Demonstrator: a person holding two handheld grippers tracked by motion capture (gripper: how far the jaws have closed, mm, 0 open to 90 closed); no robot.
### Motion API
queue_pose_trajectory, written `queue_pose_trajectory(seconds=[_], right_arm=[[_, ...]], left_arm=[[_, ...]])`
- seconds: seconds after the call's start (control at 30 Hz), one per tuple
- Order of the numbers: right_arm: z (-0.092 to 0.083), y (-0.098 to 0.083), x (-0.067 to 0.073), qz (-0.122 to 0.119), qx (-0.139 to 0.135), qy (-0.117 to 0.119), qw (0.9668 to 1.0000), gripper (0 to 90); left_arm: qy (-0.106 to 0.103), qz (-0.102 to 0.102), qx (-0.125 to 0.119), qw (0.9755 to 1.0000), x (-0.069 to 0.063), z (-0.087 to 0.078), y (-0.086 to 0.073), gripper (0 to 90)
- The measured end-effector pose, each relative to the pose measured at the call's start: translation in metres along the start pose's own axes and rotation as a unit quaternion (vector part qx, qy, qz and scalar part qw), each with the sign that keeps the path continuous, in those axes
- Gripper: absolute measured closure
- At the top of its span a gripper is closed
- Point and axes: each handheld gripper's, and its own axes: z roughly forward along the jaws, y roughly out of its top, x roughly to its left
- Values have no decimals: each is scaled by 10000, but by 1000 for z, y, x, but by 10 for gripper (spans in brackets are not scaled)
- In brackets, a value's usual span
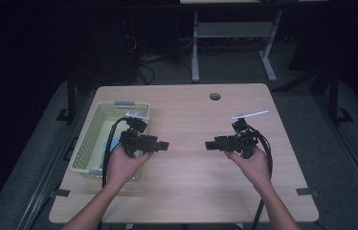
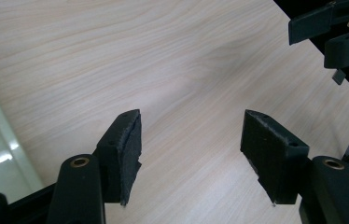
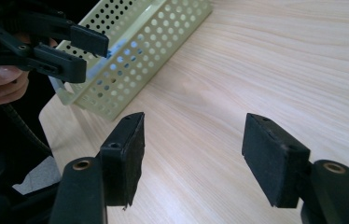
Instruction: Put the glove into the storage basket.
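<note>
One pale green perforated plastic basket (image 1: 91, 139) is observed at the left side of the light wooden table (image 1: 191, 187), its long axis running away from the person; a blue item (image 1: 112, 145) is glimpsed inside, its nature not determinable. The basket is judged the nearest thing to the work in hand. The left gripper (image 1: 160, 145) is held at the basket's right rim, pointing away from it toward the table's middle; its jaws are parted and nothing is grasped. The right gripper (image 1: 211, 144) is held well apart from the basket, pointing toward it, jaws likewise parted and empty. The left hand (image 1: 124, 165) is plainly the nearer. Counted: one basket, two grippers, one table.
</note>
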Motion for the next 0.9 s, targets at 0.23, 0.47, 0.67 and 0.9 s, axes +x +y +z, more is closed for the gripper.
queue_pose_trajectory(seconds=[0.23, 0.47, 0.67, 0.9], right_arm=[[-12, -11, -11, 121, -101, -103, 9998, 380], [-19, -25, -24, 308, -105, -198, 9993, 381], [-24, -37, -32, 363, -114, -245, 9990, 379], [-31, -48, -39, 454, -105, -343, 9983, 368]], left_arm=[[-59, 75, -45, 9999, -8, 9, 0, 373], [-247, 105, -112, 9996, -18, 22, 1, 366], [-341, 186, -117, 9992, -30, 33, 0, 365], [-456, 313, -38, 9985, -42, 48, -7, 365]])
